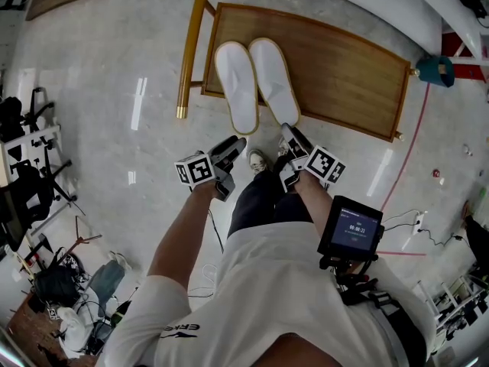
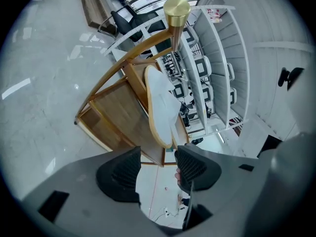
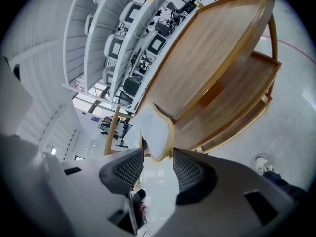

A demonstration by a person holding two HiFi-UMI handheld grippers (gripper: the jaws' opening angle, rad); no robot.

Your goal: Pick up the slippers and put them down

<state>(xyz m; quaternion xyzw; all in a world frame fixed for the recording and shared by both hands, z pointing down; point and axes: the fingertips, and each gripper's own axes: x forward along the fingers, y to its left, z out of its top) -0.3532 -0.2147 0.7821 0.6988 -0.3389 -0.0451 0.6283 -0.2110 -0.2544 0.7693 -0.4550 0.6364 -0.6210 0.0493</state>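
Two white slippers with tan rims lie side by side, toes away from me, on a low wooden rack. In the head view my left gripper hovers just short of the heel of the left slipper. My right gripper reaches the heel of the right slipper. In the left gripper view the jaws stand open, and the slipper lies ahead of them, apart. In the right gripper view the open jaws flank the slipper's heel without pressing it.
A brass-coloured post stands at the rack's left side, and the rack has a lower shelf. My shoe is on the glossy floor just before it. Tripods and gear crowd the left; a teal object sits right.
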